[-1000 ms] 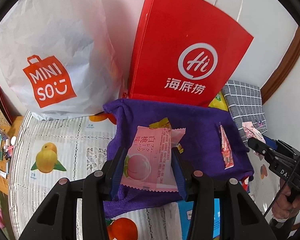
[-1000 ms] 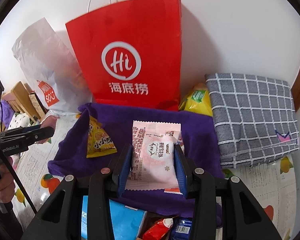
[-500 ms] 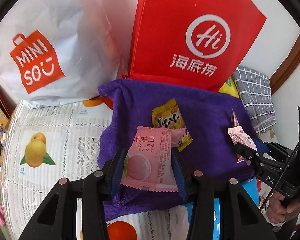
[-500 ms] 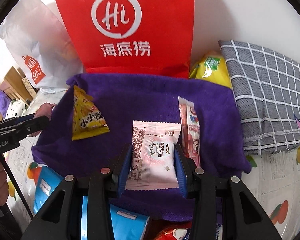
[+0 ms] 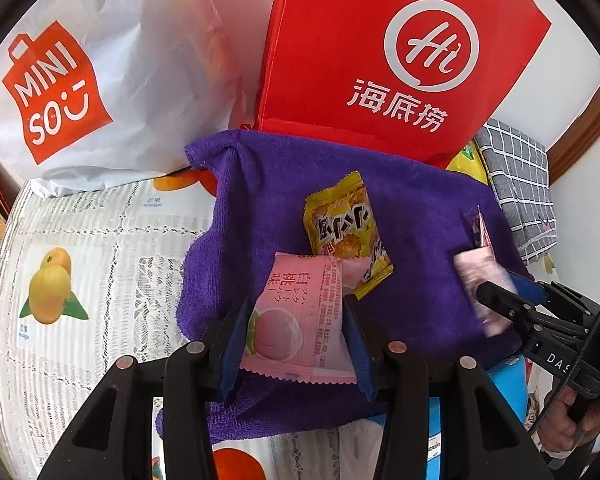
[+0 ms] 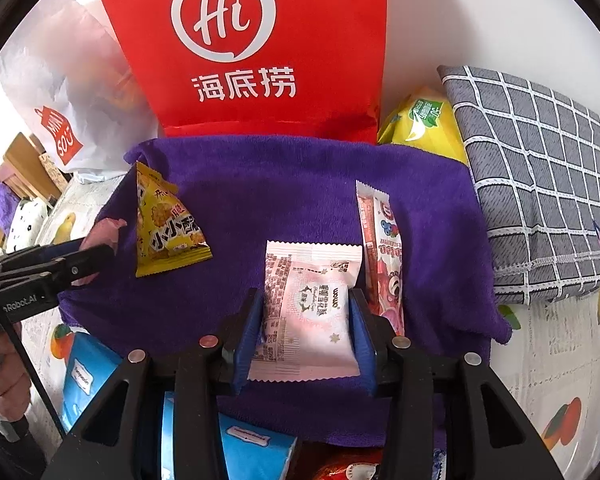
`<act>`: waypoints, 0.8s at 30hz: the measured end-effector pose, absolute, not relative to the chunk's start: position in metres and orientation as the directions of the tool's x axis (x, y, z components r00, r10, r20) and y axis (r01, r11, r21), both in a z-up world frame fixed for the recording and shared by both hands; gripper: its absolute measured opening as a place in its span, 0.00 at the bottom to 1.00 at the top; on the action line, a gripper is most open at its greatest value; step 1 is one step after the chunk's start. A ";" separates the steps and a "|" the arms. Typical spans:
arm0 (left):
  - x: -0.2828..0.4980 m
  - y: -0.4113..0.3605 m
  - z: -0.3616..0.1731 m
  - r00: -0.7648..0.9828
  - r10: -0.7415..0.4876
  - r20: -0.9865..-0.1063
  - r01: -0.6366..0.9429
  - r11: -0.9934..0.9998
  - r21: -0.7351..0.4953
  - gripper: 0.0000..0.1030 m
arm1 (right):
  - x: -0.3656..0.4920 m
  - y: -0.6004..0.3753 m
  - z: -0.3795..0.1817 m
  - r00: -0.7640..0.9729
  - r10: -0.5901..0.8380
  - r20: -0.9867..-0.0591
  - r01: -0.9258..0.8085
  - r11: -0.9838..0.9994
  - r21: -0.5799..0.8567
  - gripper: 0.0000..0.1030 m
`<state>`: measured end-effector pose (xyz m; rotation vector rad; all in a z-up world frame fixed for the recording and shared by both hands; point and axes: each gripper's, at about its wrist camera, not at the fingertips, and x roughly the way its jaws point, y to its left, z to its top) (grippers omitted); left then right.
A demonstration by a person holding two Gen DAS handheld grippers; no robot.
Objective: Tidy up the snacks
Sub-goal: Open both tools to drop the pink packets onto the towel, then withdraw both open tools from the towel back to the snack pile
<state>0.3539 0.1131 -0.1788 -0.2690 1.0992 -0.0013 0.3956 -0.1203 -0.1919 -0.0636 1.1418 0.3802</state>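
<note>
A red paper bag (image 6: 256, 60) stands behind the purple towel (image 6: 260, 196), with a white MINISO bag (image 5: 80, 80) to its left. On the towel lie 2 loose snacks: a yellow triangular packet (image 6: 166, 228) and a long strawberry stick pack (image 6: 380, 256), its long axis running away from the camera. The left gripper (image 5: 296, 332) clamps a pink peach packet (image 5: 296, 324), long axis pointing forward; the right gripper (image 6: 306, 332) clamps a pale pink packet (image 6: 308, 312) likewise. Only the right wrist view shows blue packs (image 6: 88, 376) below the towel.
</note>
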 end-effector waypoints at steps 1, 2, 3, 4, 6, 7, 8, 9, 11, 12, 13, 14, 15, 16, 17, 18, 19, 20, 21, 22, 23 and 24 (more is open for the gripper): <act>0.354 0.113 -0.178 0.456 -0.142 -0.879 -0.130 0.966 -0.224 0.46 | 0.396 -0.121 -0.190 0.357 0.276 -0.892 -0.329 0.931 0.157 0.52; 0.354 0.113 -0.178 0.454 -0.154 -0.878 -0.127 0.964 -0.235 0.57 | 0.396 -0.120 -0.188 0.353 0.284 -0.891 -0.335 0.928 0.163 0.58; 0.355 0.113 -0.177 0.453 -0.160 -0.877 -0.126 0.962 -0.241 0.63 | 0.395 -0.120 -0.185 0.358 0.290 -0.888 -0.344 0.925 0.164 0.66; 0.354 0.112 -0.175 0.460 -0.167 -0.872 -0.125 0.960 -0.250 0.68 | 0.394 -0.120 -0.181 0.369 0.291 -0.883 -0.347 0.924 0.159 0.67; 0.351 0.112 -0.170 0.475 -0.182 -0.861 -0.119 0.956 -0.267 0.70 | 0.390 -0.120 -0.173 0.391 0.280 -0.877 -0.349 0.927 0.140 0.67; 0.349 0.111 -0.168 0.477 -0.186 -0.859 -0.118 0.955 -0.272 0.71 | 0.389 -0.120 -0.170 0.395 0.279 -0.875 -0.350 0.927 0.137 0.67; 0.347 0.111 -0.165 0.481 -0.188 -0.856 -0.118 0.954 -0.276 0.71 | 0.387 -0.120 -0.164 0.403 0.284 -0.870 -0.352 0.926 0.139 0.67; 0.345 0.110 -0.162 0.483 -0.189 -0.855 -0.118 0.954 -0.277 0.71 | 0.385 -0.120 -0.160 0.411 0.291 -0.864 -0.351 0.925 0.144 0.67; 0.340 0.110 -0.156 0.487 -0.194 -0.852 -0.113 0.953 -0.281 0.71 | 0.379 -0.124 -0.148 0.429 0.308 -0.849 -0.343 0.925 0.162 0.67; 0.337 0.109 -0.153 0.489 -0.197 -0.849 -0.109 0.953 -0.284 0.71 | 0.375 -0.126 -0.142 0.437 0.319 -0.841 -0.338 0.925 0.175 0.67; 0.332 0.109 -0.149 0.494 -0.202 -0.846 -0.102 0.953 -0.287 0.71 | 0.370 -0.129 -0.136 0.444 0.334 -0.832 -0.334 0.923 0.192 0.67; 0.327 0.108 -0.144 0.499 -0.202 -0.842 -0.096 0.953 -0.286 0.71 | 0.364 -0.133 -0.130 0.453 0.345 -0.822 -0.327 0.922 0.207 0.67; 0.321 0.107 -0.140 0.505 -0.198 -0.840 -0.093 0.955 -0.281 0.71 | 0.358 -0.136 -0.125 0.462 0.352 -0.814 -0.319 0.922 0.218 0.67; 0.317 0.109 -0.137 0.510 -0.194 -0.838 -0.092 0.956 -0.277 0.71 | 0.353 -0.139 -0.121 0.470 0.358 -0.807 -0.314 0.922 0.226 0.67; 0.309 0.108 -0.132 0.521 -0.189 -0.832 -0.090 0.958 -0.273 0.71 | 0.346 -0.142 -0.117 0.478 0.360 -0.801 -0.309 0.923 0.230 0.67; 0.303 0.109 -0.127 0.532 -0.190 -0.825 -0.086 0.957 -0.276 0.71 | 0.340 -0.146 -0.113 0.487 0.358 -0.797 -0.304 0.925 0.229 0.67; 0.298 0.110 -0.124 0.538 -0.194 -0.820 -0.084 0.956 -0.281 0.71 | 0.334 -0.147 -0.110 0.496 0.352 -0.794 -0.300 0.927 0.224 0.67; 0.293 0.111 -0.122 0.542 -0.197 -0.817 -0.084 0.954 -0.286 0.71 | 0.327 -0.150 -0.107 0.505 0.346 -0.790 -0.297 0.930 0.217 0.67; 0.285 0.111 -0.118 0.547 -0.203 -0.812 -0.086 0.952 -0.295 0.71 | 0.320 -0.153 -0.103 0.516 0.338 -0.787 -0.294 0.933 0.208 0.67; 0.279 0.112 -0.116 0.550 -0.207 -0.809 -0.086 0.949 -0.302 0.71 | 0.310 -0.156 -0.098 0.527 0.330 -0.783 -0.289 0.936 0.199 0.67; 0.272 0.114 -0.114 0.556 -0.215 -0.803 -0.085 0.946 -0.312 0.71 | 0.302 -0.159 -0.095 0.533 0.326 -0.781 -0.286 0.938 0.196 0.67; 0.266 0.115 -0.111 0.561 -0.220 -0.798 -0.084 0.944 -0.319 0.71 | 0.294 -0.162 -0.091 0.539 0.323 -0.778 -0.283 0.939 0.194 0.67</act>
